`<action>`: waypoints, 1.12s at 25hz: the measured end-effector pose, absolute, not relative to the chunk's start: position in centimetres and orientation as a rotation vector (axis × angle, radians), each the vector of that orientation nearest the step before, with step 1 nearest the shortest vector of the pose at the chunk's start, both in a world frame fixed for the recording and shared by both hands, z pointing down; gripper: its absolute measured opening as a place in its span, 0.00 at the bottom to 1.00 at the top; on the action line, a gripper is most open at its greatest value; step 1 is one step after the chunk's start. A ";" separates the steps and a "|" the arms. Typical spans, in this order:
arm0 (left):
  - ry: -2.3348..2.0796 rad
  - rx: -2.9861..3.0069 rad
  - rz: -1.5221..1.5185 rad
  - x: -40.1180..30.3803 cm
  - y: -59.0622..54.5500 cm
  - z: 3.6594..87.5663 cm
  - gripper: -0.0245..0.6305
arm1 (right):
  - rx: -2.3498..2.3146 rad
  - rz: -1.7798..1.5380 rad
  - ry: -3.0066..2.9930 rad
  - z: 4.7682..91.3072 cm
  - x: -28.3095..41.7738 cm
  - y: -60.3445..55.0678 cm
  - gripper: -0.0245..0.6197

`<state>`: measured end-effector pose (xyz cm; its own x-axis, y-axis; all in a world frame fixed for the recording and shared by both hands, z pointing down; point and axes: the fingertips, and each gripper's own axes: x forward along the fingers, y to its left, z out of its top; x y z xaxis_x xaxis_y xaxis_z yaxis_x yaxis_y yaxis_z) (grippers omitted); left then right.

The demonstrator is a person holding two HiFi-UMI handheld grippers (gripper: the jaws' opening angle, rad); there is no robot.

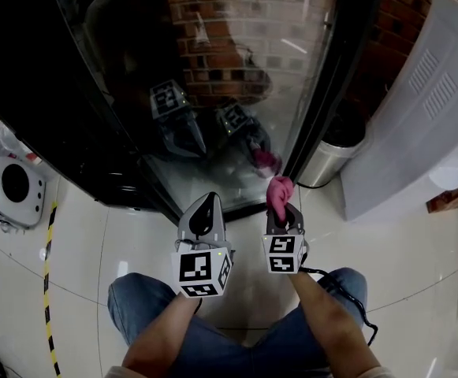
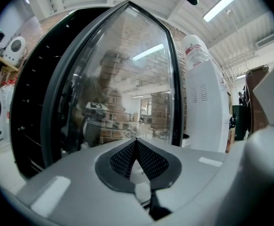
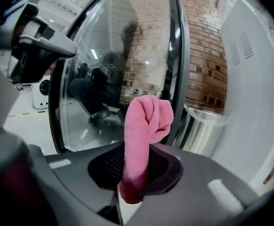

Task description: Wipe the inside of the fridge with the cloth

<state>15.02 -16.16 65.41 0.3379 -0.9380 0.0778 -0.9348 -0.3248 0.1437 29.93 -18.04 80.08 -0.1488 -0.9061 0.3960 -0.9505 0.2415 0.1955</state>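
Cloth [image 3: 145, 126] is clamped in your right hand-held gripper [image 3: 136, 169], facing the shut fridge door [image 1: 236, 69]. Open it wide first with your left hand-held gripper [image 2: 137, 160], now closed and empty.

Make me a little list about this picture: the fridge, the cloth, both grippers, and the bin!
fridge: black, glass door looks shut
cloth: pink, bunched, sticking up out of the right gripper
left gripper: jaws together, nothing in them
right gripper: shut on the cloth
bin: silver, on the floor to the right of the fridge
wiping inside: not begun
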 end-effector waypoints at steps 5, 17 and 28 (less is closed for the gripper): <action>-1.665 2.552 -0.056 15.2 -16.2 62.9 0.05 | 1.708 -0.005 -2.234 73.3 26.4 -17.5 0.13; -1.576 2.728 0.062 13.5 -17.6 51.6 0.05 | 1.599 -0.015 -2.436 56.7 20.2 -14.7 0.13; -1.580 2.602 0.058 11.9 -11.8 35.7 0.05 | 1.550 0.023 -2.511 37.0 16.6 -9.2 0.13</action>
